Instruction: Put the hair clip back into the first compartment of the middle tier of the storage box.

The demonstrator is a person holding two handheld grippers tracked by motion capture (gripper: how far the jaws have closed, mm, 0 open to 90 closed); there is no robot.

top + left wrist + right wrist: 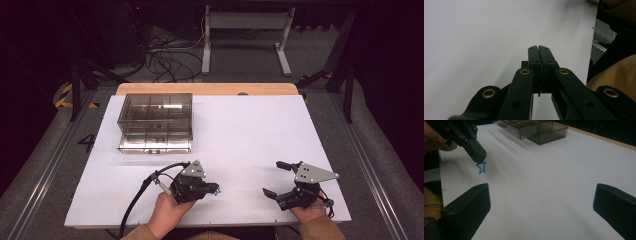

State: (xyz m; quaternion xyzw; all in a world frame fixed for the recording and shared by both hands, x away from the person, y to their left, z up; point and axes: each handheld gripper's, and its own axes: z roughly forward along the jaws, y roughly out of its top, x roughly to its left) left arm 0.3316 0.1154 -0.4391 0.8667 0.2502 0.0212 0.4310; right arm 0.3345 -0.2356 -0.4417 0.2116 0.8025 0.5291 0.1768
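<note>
A small blue star outline point(481, 167) hangs upright from the closed tips of my left gripper point(479, 157), just above the white table top point(554, 170). In the high view the left gripper point(215, 189) lies near the front edge, pointing right, with the blue star point(216, 192) at its tip. In its own view the left gripper point(538, 47) has its jaws pressed together, and the star is hidden there. My right gripper point(273, 178) rests at the front right, pointing left, and in its own view the right gripper point(541, 188) stands wide open with nothing between its jaws.
A smoky clear drawer box point(155, 122) with compartments stands at the back left of the table point(250, 125), its lower drawer pulled out toward me. The same box point(536, 128) appears far off in the right gripper view. A tan sleeve point(616, 75) shows past the table edge.
</note>
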